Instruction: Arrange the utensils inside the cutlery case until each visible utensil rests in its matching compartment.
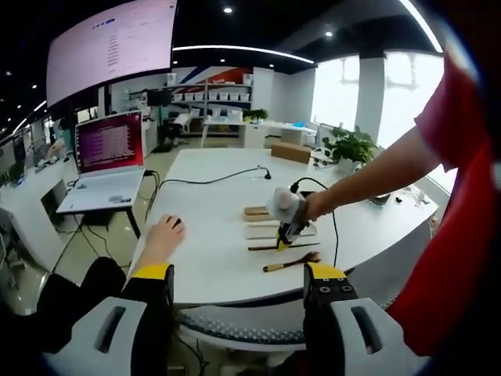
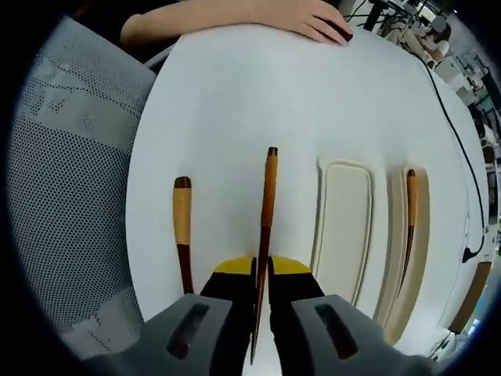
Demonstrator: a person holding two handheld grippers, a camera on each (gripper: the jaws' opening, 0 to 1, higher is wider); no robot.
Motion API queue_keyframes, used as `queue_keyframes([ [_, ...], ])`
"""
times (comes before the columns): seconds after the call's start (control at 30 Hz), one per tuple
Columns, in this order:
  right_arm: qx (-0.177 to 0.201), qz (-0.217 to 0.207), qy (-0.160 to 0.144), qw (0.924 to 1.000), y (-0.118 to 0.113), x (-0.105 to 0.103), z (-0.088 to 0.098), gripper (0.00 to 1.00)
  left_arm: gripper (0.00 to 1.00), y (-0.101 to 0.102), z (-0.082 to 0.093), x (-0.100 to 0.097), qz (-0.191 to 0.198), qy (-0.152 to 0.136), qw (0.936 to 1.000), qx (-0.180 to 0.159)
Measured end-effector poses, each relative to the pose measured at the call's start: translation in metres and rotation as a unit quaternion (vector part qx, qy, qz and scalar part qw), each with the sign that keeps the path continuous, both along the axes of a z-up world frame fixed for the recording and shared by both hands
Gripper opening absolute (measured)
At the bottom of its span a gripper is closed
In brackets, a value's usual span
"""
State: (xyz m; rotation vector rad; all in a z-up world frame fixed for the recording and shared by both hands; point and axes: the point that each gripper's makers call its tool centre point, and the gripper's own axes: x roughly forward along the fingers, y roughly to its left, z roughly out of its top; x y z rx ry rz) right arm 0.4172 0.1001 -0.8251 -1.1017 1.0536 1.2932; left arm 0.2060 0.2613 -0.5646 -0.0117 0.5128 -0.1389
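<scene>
The right tongs (image 2: 262, 274) are clamping a long wooden utensil (image 2: 267, 211) lying on the white desk (image 2: 235, 102), between another utensil (image 2: 182, 235) and the cutlery case (image 2: 344, 227). The left tongs (image 1: 239, 278) are hovering wide apart, holding nothing, off the desk's near edge.

On my feed the left gripper view is bright: windows (image 1: 407, 94) at right blow out white, and ceiling strip lights (image 1: 243, 51) glare. Fisheye bending curves everything near the edges. In the right gripper view the white table (image 2: 235, 102) is evenly lit, shadows faint, slightly soft.
</scene>
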Motion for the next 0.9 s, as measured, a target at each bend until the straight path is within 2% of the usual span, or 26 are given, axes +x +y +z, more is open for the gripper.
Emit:
queue_keyframes([
  [0.17, -0.002, 0.033, -0.016, 0.9993, -0.001, -0.003, 0.001, 0.01, 0.69, 0.004, 0.003, 0.0, 0.005, -0.005, 1.0, 0.0],
  [0.3, 0.003, 0.03, -0.01, 0.9995, -0.002, -0.003, 0.003, 0.0, 0.69, 0.01, 0.005, -0.001, 0.012, -0.008, 0.9999, 0.002],
  [0.4, 0.012, 0.032, -0.016, 0.9993, -0.001, 0.0, 0.01, 0.0, 0.69, 0.011, 0.005, -0.001, 0.013, -0.007, 0.9999, 0.002],
  [0.6, 0.033, 0.002, 0.0, 0.9995, 0.0, 0.006, 0.024, 0.0, 0.68, 0.004, 0.004, 0.0, 0.005, -0.006, 1.0, 0.002],
  [0.77, 0.051, 0.011, 0.007, 0.9986, 0.001, 0.004, 0.03, 0.01, 0.68, 0.0, 0.004, 0.002, 0.0, -0.007, 1.0, 0.001],
  [0.9, 0.043, 0.017, -0.004, 0.9989, -0.002, 0.004, 0.028, 0.01, 0.69, 0.0, 0.005, 0.003, 0.0, -0.008, 1.0, 0.001],
])
